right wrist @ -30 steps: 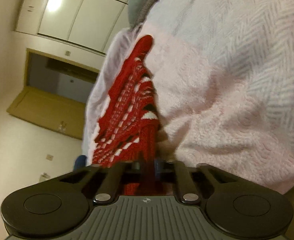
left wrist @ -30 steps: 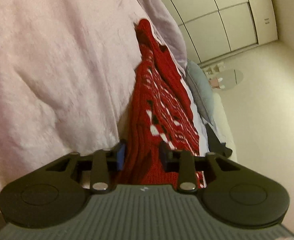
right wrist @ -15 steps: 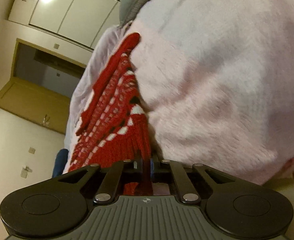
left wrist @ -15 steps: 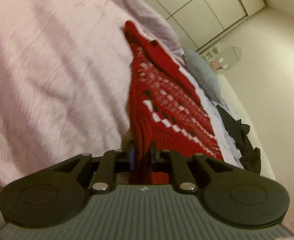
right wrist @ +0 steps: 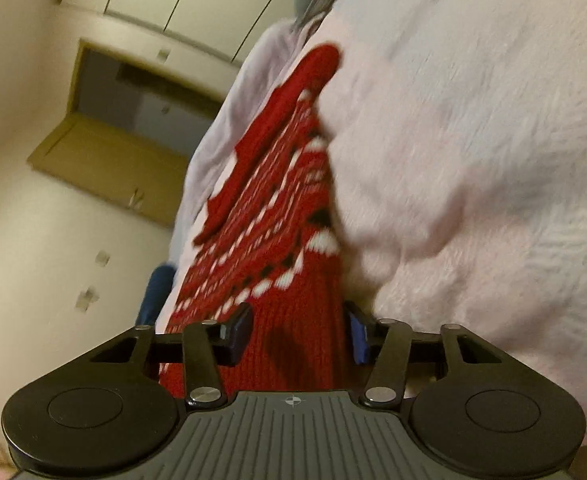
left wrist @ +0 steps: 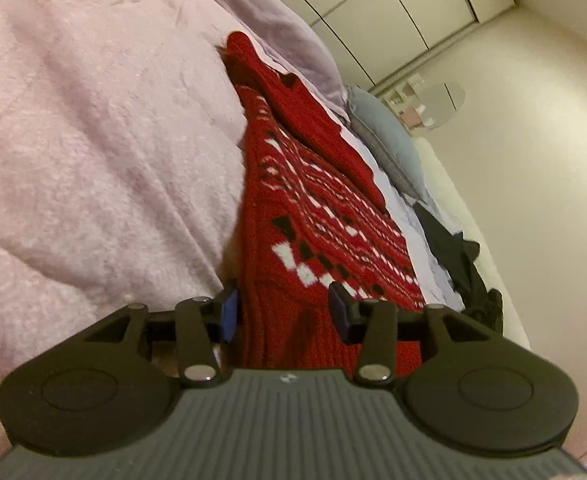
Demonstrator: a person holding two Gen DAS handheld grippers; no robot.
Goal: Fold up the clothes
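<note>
A red knitted sweater (left wrist: 317, 208) with a white and black pattern lies on the bed against a pink fluffy blanket (left wrist: 93, 140). Its plain red hem runs between the jaws of my left gripper (left wrist: 284, 314), which are opening; the pads stand apart from the knit. In the right wrist view the same sweater (right wrist: 277, 208) stretches away beside the pink blanket (right wrist: 473, 140). My right gripper (right wrist: 299, 334) has its jaws opening too. The hem lies loose between them, with a sleeve folded over the far part.
A lilac sheet (left wrist: 293, 52) and a blue-grey pillow (left wrist: 385, 136) lie beyond the sweater. A dark garment (left wrist: 457, 256) is heaped at the bed's edge. White wardrobe doors (left wrist: 393, 4) and a doorway (right wrist: 141, 92) line the room. A blue object (right wrist: 155, 292) sits low beside the bed.
Both grippers were pinched on the sweater's hem half a second ago; now their jaws have spread and the hem lies slack between them. Both views have rolled somewhat.
</note>
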